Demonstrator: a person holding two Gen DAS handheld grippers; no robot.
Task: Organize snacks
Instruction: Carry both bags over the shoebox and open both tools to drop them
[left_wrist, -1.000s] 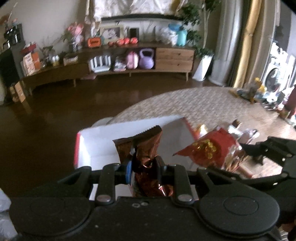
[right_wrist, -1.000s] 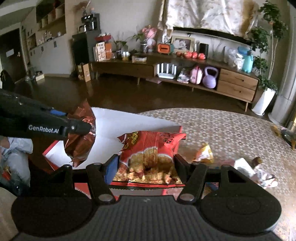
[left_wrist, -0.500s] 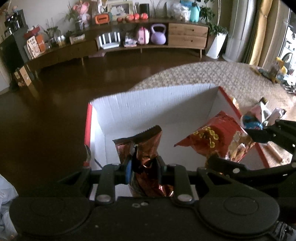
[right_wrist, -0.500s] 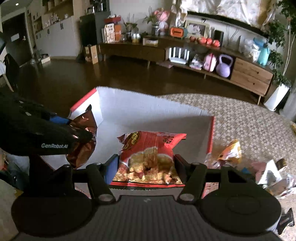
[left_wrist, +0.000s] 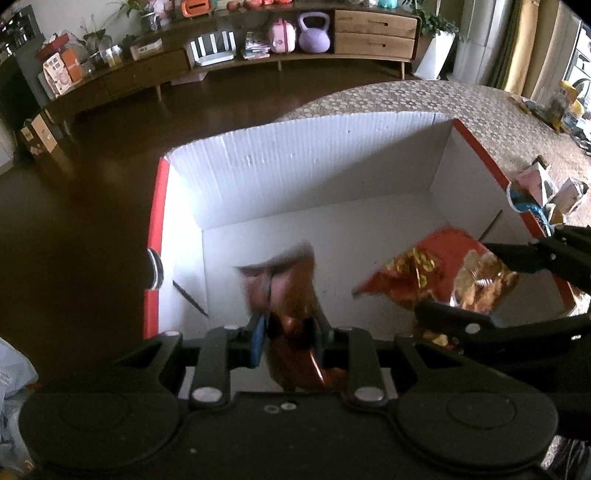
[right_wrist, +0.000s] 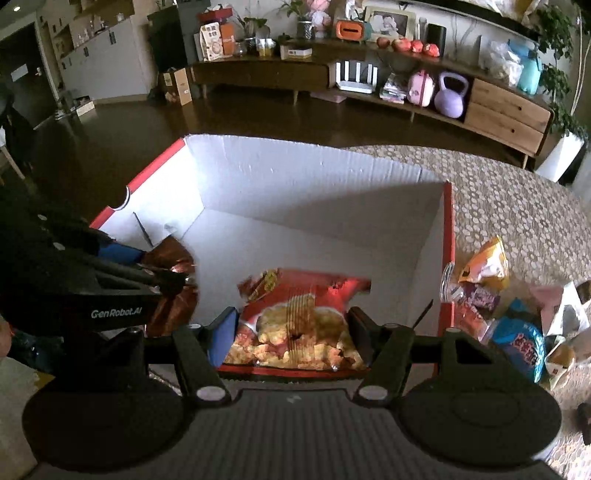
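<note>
Because both packets are meant to end up inside the white cardboard box (left_wrist: 325, 173), each gripper hangs over its open top with its load pointing down toward the bare floor of the box. The left gripper (left_wrist: 290, 328) has its jaws drawn narrow on the brown foil snack bag (left_wrist: 291, 291), gripped low on the packet so that most of it stands forward of the jaws; the bag's far end is blurred, so it may be swinging or beginning to slip, and I cannot tell which. The right gripper (right_wrist: 291, 325) has its jaws set wider, closed against the two side edges of the red chip bag (right_wrist: 303, 317), which lies flat between them and reaches forward beyond the tips over the box floor. Seen from the left wrist, the red bag is off to the right of the left jaws; seen from the right wrist, the brown bag is off to the left of the right jaws, the two loads well apart so neither should foul the other on release. Both tools are tilted nose-down, held side by side. Right of the right jaws, outside the red-edged box wall, more loose snack packets (right_wrist: 517, 336) wait on the desk (right_wrist: 517, 206).
</note>
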